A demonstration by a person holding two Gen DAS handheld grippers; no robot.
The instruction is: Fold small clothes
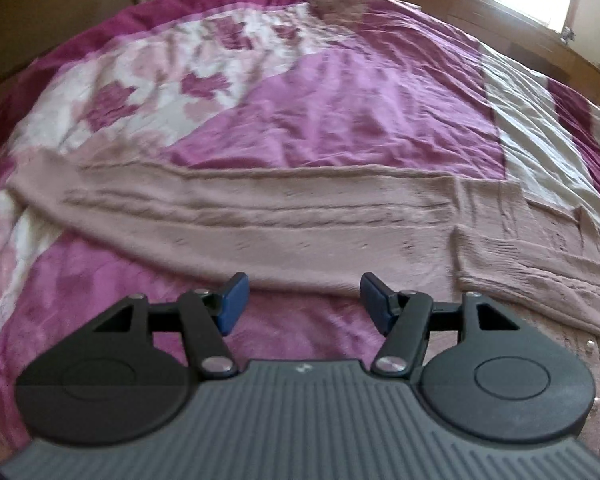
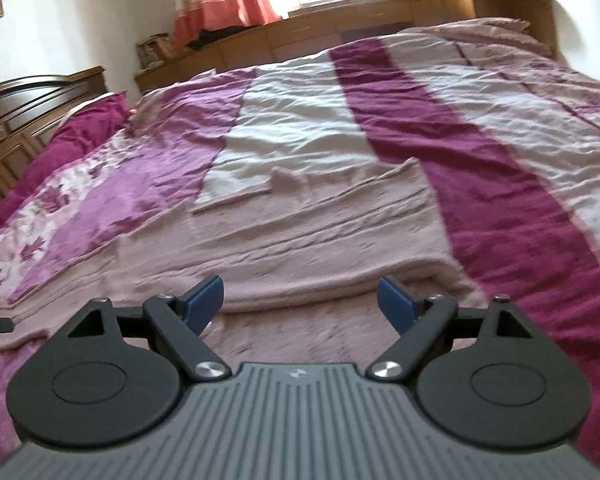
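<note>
In the left wrist view, the left gripper [image 1: 304, 304] holds its blue fingers [image 1: 232, 304] spread wide with nothing between them, above a purple-and-white bedspread [image 1: 340, 120]. A dusty-pink sweater [image 1: 300, 232] lies flat across the bed just ahead, a ribbed sleeve [image 1: 520, 280] folded at the right. In the right wrist view, the right gripper [image 2: 300, 304] is likewise spread and empty, above the sweater [image 2: 300, 248], which lies partly folded on the bedspread [image 2: 440, 120].

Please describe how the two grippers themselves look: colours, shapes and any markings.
The left gripper and the right gripper look alike: blue pads on black linkage arms with silver pivot screws, two round black discs, and a grey ribbed body bearing a small pale logo. No cables or sleeves show.
</note>
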